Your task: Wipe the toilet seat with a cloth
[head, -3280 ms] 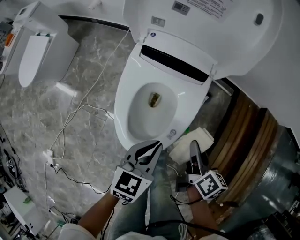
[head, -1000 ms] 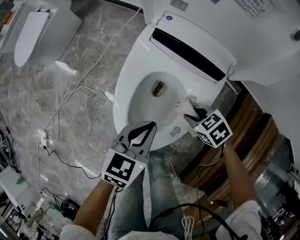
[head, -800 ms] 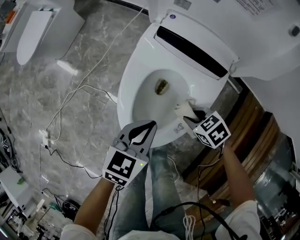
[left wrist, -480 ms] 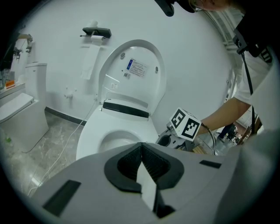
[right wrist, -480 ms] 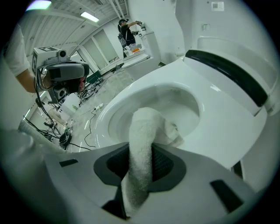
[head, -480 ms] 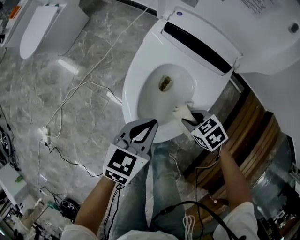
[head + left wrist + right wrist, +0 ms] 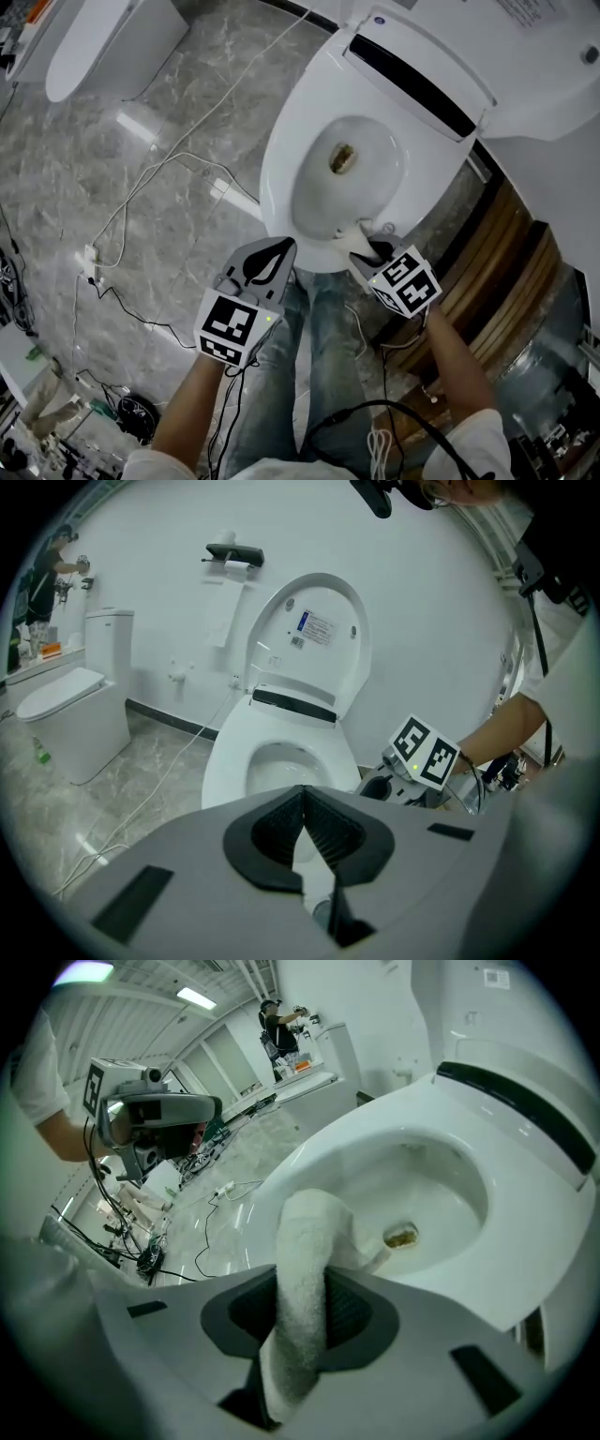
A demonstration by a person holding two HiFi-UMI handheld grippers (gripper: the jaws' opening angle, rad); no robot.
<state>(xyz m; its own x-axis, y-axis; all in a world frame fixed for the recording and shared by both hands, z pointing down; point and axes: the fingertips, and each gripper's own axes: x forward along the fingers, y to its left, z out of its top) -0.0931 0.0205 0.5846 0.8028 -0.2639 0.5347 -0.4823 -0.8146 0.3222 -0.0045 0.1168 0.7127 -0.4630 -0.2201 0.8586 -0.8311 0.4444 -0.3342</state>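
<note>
Several cables on floor nr toilet seat

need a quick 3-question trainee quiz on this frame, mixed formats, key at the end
1. True or false: the left gripper holds the cloth.
2. Where on the toilet seat is the cloth? A) front rim B) hinge end C) not on it, it lies on the floor
3. Fill in: the toilet lid stands ___.
Key: 1 false, the right gripper is shut on it; 2 A; 3 raised.
</note>
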